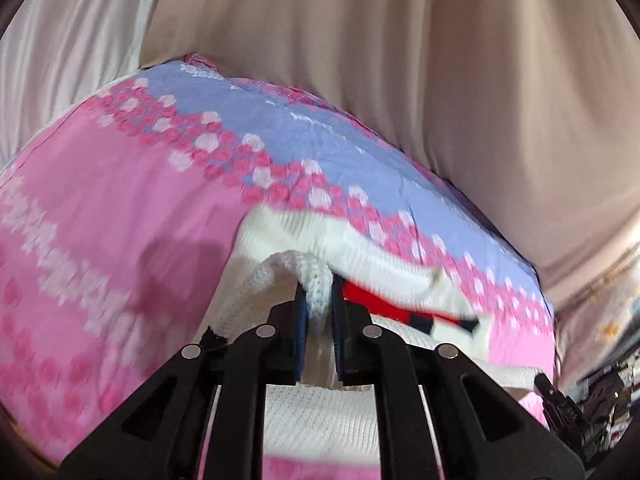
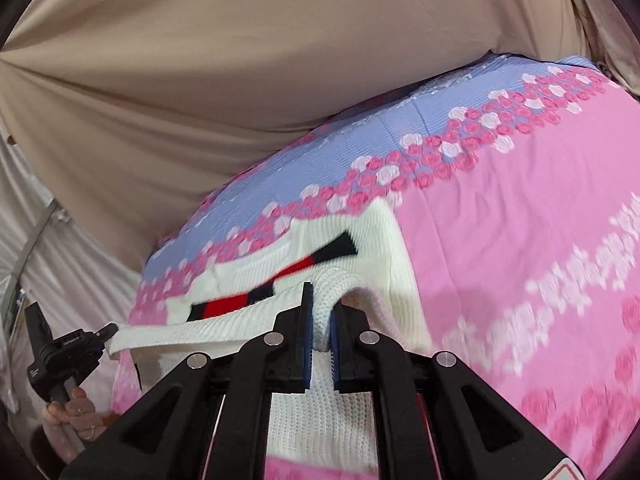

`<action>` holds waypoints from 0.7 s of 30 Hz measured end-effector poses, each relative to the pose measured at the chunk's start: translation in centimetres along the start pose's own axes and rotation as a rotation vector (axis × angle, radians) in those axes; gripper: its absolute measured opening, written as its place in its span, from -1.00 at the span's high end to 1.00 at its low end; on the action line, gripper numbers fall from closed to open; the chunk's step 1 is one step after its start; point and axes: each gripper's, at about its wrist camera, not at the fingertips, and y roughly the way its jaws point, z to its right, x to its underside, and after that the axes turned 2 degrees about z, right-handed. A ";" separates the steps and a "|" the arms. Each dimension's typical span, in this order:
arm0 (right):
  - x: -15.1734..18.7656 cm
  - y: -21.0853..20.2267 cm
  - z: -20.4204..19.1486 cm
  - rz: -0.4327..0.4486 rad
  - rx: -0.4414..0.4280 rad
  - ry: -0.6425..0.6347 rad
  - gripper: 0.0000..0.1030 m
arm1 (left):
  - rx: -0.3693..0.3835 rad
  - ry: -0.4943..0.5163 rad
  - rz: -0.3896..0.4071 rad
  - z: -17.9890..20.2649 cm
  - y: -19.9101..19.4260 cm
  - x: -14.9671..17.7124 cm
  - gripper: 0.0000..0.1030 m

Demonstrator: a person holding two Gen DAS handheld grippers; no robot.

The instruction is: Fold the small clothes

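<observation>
Basically both the left gripper [image 1: 320,300] and right gripper [image 2: 320,308] are pinching the white sweater [image 2: 384,256] hem (fingers clamped narrow), so carrying it level toward the far edge is keeping the fold square.

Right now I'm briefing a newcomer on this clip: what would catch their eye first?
The white knit sweater with its red and dark stripe, lying on the pink-and-lilac rose bedspread. Both the left gripper and right gripper are shut on bunched folds of its near edge, lifting it off the bed.
</observation>
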 end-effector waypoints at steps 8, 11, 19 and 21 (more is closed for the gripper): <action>-3.5 8.6 0.0 -0.055 0.073 0.012 0.88 | -0.098 0.033 -0.050 0.6 9.1 -3.7 0.80; -3.9 11.2 0.4 -0.080 0.105 0.016 0.88 | -0.125 0.043 -0.077 0.3 11.9 -4.0 0.80; -4.2 15.0 2.0 -0.110 0.113 0.066 0.82 | -0.204 0.072 -0.104 0.6 16.4 -4.2 0.65; -4.4 15.4 2.0 -0.119 0.113 0.070 0.75 | -0.231 0.090 -0.115 0.7 17.3 -4.2 0.54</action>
